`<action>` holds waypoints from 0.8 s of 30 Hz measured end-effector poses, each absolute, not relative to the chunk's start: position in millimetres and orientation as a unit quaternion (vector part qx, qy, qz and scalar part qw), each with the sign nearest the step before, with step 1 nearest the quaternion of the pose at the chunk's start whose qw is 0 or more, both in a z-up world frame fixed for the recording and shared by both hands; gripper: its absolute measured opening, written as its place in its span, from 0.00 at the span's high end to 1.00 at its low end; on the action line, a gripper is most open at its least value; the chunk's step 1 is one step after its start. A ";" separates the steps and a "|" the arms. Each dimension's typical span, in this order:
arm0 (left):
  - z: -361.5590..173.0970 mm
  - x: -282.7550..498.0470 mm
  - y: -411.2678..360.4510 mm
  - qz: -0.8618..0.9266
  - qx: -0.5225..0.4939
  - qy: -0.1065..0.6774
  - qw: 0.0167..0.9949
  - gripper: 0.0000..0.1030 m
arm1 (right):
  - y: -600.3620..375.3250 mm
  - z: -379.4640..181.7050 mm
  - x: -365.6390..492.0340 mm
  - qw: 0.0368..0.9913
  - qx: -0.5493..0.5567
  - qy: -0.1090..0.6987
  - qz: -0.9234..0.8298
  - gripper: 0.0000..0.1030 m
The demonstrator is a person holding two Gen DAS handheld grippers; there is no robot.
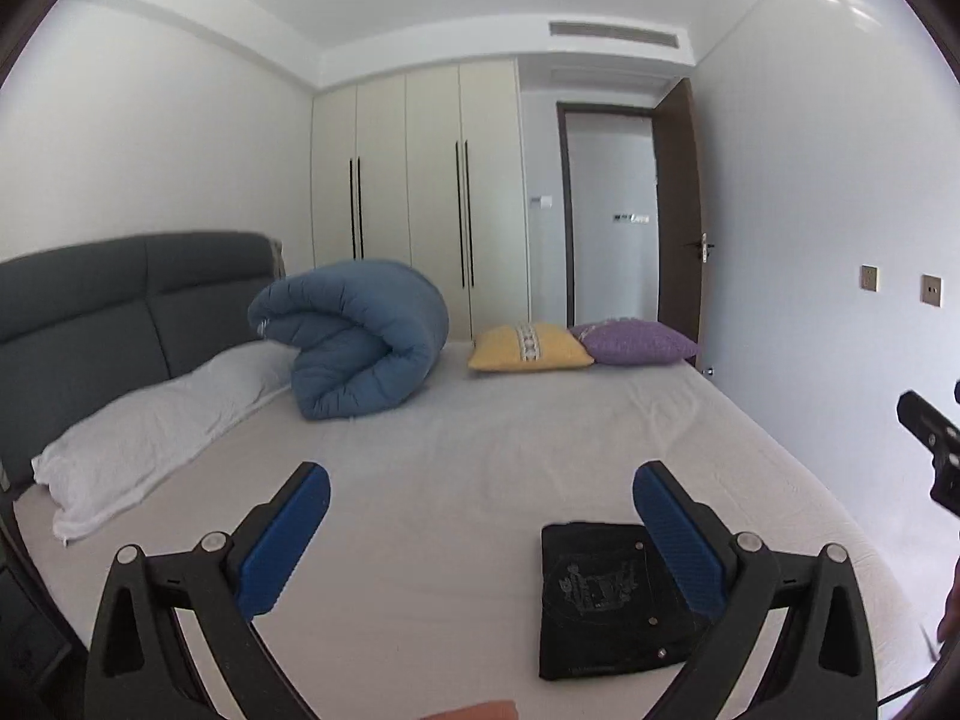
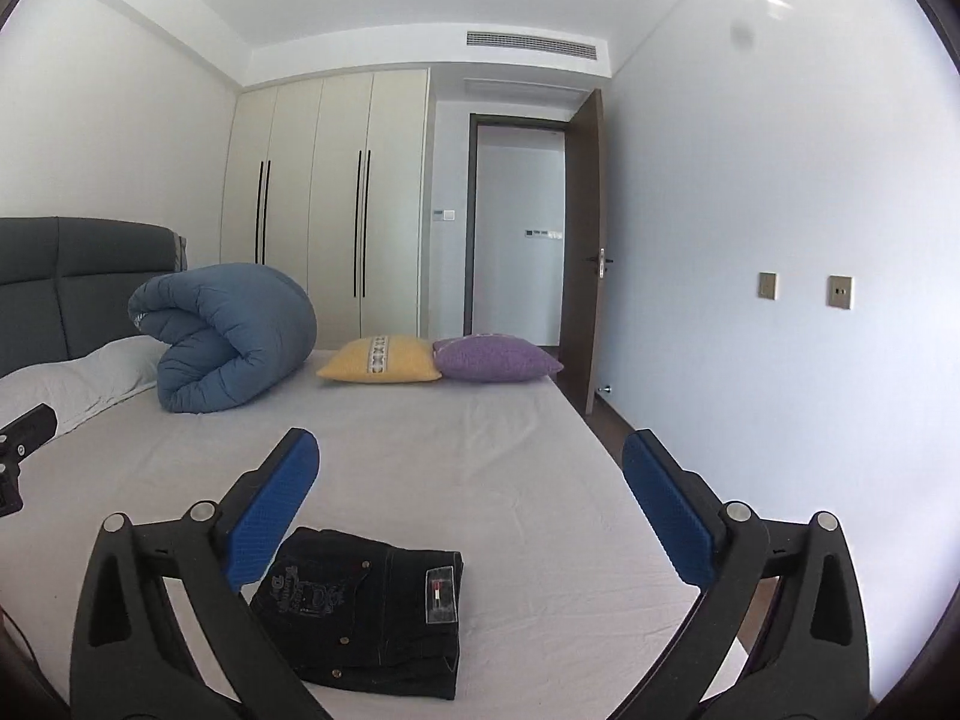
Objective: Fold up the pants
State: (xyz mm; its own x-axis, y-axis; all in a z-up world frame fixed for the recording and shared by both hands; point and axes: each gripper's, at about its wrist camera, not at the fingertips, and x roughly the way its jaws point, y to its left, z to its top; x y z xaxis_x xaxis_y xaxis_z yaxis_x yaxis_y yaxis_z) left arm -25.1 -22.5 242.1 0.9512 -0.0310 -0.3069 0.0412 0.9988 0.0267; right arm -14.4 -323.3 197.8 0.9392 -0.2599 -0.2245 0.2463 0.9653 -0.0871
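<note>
The left gripper [image 1: 480, 495] hangs above the bed [image 1: 480, 438] with its two blue-padded fingers [image 1: 285, 543] spread wide and nothing between them. The pants [image 1: 600, 600], dark denim folded into a compact rectangle, lie flat on the pale sheet just behind and below the right-hand finger of that gripper, which covers part of their right edge; whether it touches them cannot be told. The right gripper [image 2: 471, 468] is likewise parted wide and holds nothing, its fingers [image 2: 669, 513] well apart over the sheet. In its view the pants [image 2: 366, 612] sit below and slightly inside the left-hand finger, a back pocket with pale stitching and a small label facing up. Far beyond both sets of fingertips, a rolled blue duvet [image 2: 228, 339] rests against a white pillow [image 1: 156, 414] near the grey headboard [image 1: 120, 300], and a yellow cushion [image 2: 378, 360] and a purple cushion [image 2: 495, 358] lie side by side, touching, at the bed's far edge.
</note>
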 end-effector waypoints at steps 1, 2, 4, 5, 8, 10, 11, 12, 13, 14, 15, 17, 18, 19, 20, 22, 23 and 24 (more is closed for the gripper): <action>246.6 -21.9 -18.5 -0.012 0.012 0.172 0.985 0.00 | -318.3 201.4 -20.2 0.983 -0.025 0.123 -0.131 0.00; 249.8 -18.6 -16.5 -0.007 0.017 0.190 0.982 0.00 | -317.3 205.0 -26.1 0.984 -0.021 0.128 -0.124 0.00; 250.0 -16.1 -14.9 -0.005 0.019 0.213 0.977 0.00 | -301.9 210.9 -49.3 0.984 -0.014 0.131 -0.118 0.00; 248.6 -16.7 -13.9 -0.005 0.016 0.221 0.975 0.00 | -299.3 214.1 -54.7 0.983 -0.010 0.138 -0.118 0.00; 237.3 -17.9 -15.8 -0.008 0.017 0.248 0.969 0.00 | -292.9 222.7 -78.7 0.973 -0.009 0.184 -0.139 0.00; 226.8 -21.7 -24.0 -0.018 0.023 0.272 0.962 0.00 | -287.3 222.8 -88.9 0.966 -0.003 0.217 -0.138 0.00; 217.0 -17.7 -30.4 -0.020 0.027 0.290 0.957 0.00 | -284.2 220.0 -89.0 0.962 -0.001 0.236 -0.135 0.00; 208.5 -15.0 -33.2 -0.029 0.026 0.308 0.950 0.00 | -279.0 215.9 -89.3 0.960 0.001 0.248 -0.133 0.00; 198.8 -13.5 -37.3 -0.044 0.022 0.324 0.945 0.00 | -276.4 209.8 -88.6 0.957 0.002 0.257 -0.131 0.00; 188.8 -13.0 -43.4 -0.058 0.020 0.343 0.937 0.00 | -274.5 202.2 -87.3 0.954 0.002 0.267 -0.134 0.00; 178.2 -10.0 -47.2 -0.065 0.020 0.358 0.931 0.00 | -274.5 193.4 -83.9 0.950 0.002 0.279 -0.138 0.00; 158.1 -3.9 -53.5 -0.063 0.039 0.370 0.926 0.00 | -278.8 174.2 -77.2 0.944 0.011 0.296 -0.142 0.00; 151.5 -2.7 -55.2 -0.060 0.049 0.371 0.925 0.00 | -282.2 164.5 -73.3 0.941 0.015 0.304 -0.146 0.00; 141.8 -0.2 -57.7 -0.060 0.058 0.370 0.925 0.00 | -284.7 156.2 -71.1 0.938 0.020 0.311 -0.153 0.00; 137.4 1.4 -57.6 -0.058 0.064 0.372 0.924 0.00 | -292.0 144.3 -63.2 0.936 0.024 0.316 -0.156 0.00; 126.6 5.9 -57.3 -0.051 0.067 0.375 0.923 0.00 | -304.4 124.9 -50.2 0.929 0.034 0.331 -0.159 0.00; 123.9 7.3 -55.9 -0.048 0.065 0.375 0.923 0.00 | -308.4 117.9 -47.3 0.925 0.041 0.340 -0.164 0.00; 122.2 9.0 -54.1 -0.044 0.064 0.375 0.924 0.00 | -315.1 109.0 -40.2 0.922 0.045 0.345 -0.168 0.00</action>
State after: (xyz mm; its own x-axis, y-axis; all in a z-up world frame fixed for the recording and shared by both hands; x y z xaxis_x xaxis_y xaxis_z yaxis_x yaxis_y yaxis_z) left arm 9.0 -54.1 122.2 0.7143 -0.0330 -0.6991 0.1297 0.9878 0.0859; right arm -40.2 -315.1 109.0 0.7053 -0.2786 -0.6519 0.3412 0.9394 -0.0323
